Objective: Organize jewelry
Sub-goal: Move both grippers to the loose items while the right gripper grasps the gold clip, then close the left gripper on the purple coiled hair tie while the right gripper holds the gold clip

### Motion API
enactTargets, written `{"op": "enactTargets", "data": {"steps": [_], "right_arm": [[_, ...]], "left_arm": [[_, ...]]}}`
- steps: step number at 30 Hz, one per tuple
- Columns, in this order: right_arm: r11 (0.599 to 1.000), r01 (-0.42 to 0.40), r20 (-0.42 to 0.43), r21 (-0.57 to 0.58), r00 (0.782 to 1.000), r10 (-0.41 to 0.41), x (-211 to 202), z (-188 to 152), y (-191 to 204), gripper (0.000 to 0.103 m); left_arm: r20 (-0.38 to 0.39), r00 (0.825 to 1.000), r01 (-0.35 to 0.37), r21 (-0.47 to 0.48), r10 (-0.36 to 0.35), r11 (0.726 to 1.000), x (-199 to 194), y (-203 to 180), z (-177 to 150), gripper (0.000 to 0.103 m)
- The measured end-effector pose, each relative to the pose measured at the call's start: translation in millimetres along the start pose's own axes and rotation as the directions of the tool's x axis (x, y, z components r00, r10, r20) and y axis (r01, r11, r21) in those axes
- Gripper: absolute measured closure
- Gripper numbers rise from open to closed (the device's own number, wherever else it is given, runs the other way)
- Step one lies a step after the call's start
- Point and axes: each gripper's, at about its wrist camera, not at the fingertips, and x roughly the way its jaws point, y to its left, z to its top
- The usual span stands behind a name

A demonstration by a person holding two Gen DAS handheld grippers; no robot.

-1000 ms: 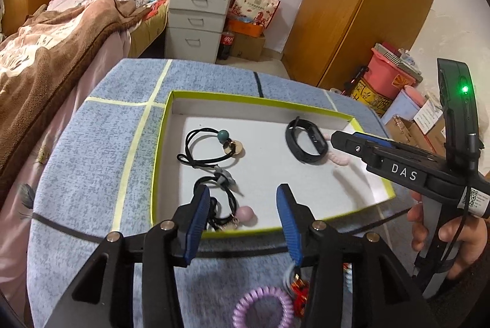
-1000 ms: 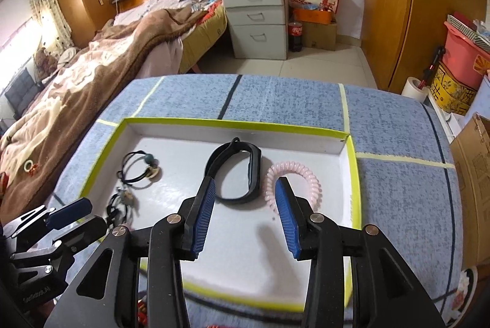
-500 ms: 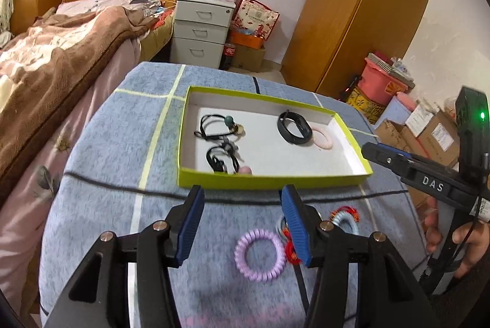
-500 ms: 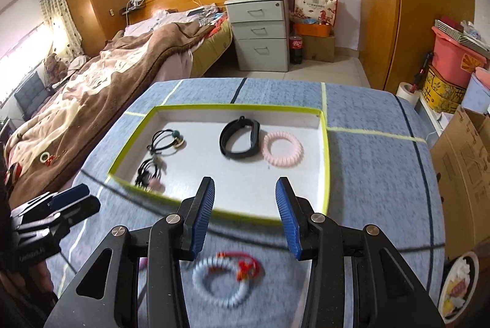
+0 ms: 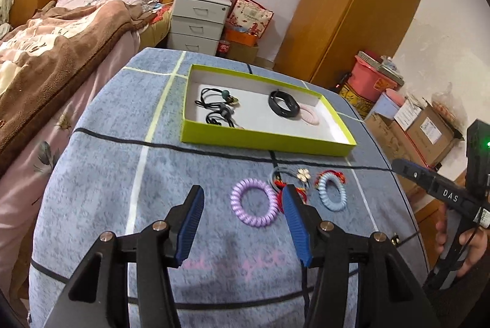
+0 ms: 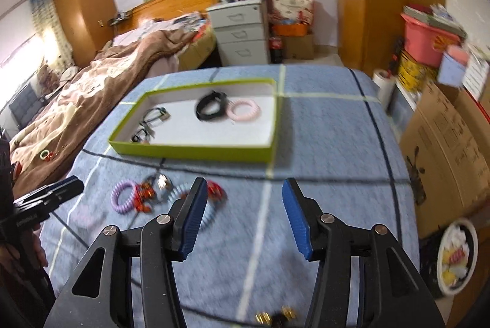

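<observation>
A green-rimmed tray [image 5: 266,141] [image 6: 196,150] on the blue table holds black hair ties [image 5: 214,101], a black band [image 5: 283,107] [image 6: 211,107] and a pink coil tie [image 5: 309,116] [image 6: 245,110]. On the cloth in front of it lie a purple coil tie [image 5: 254,202] [image 6: 122,196], a light-blue coil tie [image 5: 332,193], a red bracelet [image 5: 280,185] and a flower hair tie [image 5: 303,174]. My left gripper [image 5: 242,223] is open above the cloth by the purple tie. My right gripper [image 6: 242,214] is open and empty over the table.
A bed with a brown blanket [image 5: 46,58] lies to the left. Cardboard boxes [image 6: 444,144] and a pink bin [image 6: 425,36] stand to the right of the table. A small gold-and-black item [image 6: 275,317] lies near the table's front edge.
Both grippers have pulled back from the tray toward the table's near side. The loose ties on the cloth have come into view in front of them. Both stay open.
</observation>
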Motion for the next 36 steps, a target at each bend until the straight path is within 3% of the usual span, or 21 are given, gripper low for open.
{"op": "enactTargets", "data": {"steps": [10, 14, 19, 21, 29, 31, 35, 36], "right_arm": [[0.992, 0.081, -0.047, 0.097, 0.996, -0.077, -20.3, -62.0, -26.4, 0.051], [0.986, 0.108, -0.051, 0.124, 0.993, -0.103, -23.6, -79.6, -26.4, 0.051], [0.984, 0.139, -0.09, 0.107, 0.987, -0.13, -12.4, -92.5, -17.1, 0.051], [0.988, 0.115, -0.08, 0.1, 0.991, -0.108, -10.7, -95.7, -13.3, 0.051], [0.983, 0.149, -0.046, 0.104, 0.988, -0.145, -8.1, -97.1, -7.6, 0.052], [0.98, 0.179, -0.04, 0.089, 0.984, -0.176, -7.2, -98.2, -3.6, 0.065], [0.975, 0.208, -0.017, 0.078, 0.978, -0.208, -8.0, -102.1, -1.6, 0.07], [0.974, 0.212, -0.017, 0.082, 0.977, -0.212, -8.0, -102.0, -2.5, 0.076]], "left_arm": [[-0.054, 0.996, 0.068, -0.033, -0.07, 0.997, 2.2, -2.6, -20.2, 0.043], [-0.062, 0.997, 0.054, -0.014, -0.055, 0.998, 0.6, -6.3, -25.9, 0.043], [-0.068, 0.997, 0.042, -0.014, -0.043, 0.999, -0.8, -4.7, -30.7, 0.043], [-0.075, 0.996, 0.041, -0.015, -0.042, 0.999, -1.4, -3.4, -32.6, 0.043], [-0.085, 0.995, 0.056, -0.017, -0.058, 0.998, -2.0, -4.1, -36.4, 0.043], [-0.084, 0.994, 0.062, -0.017, -0.063, 0.998, -2.4, -5.7, -37.0, 0.043], [-0.089, 0.994, 0.065, -0.015, -0.067, 0.998, -1.4, -7.9, -37.6, 0.043], [-0.093, 0.993, 0.065, -0.017, -0.067, 0.998, -0.4, -8.2, -37.5, 0.043]]}}
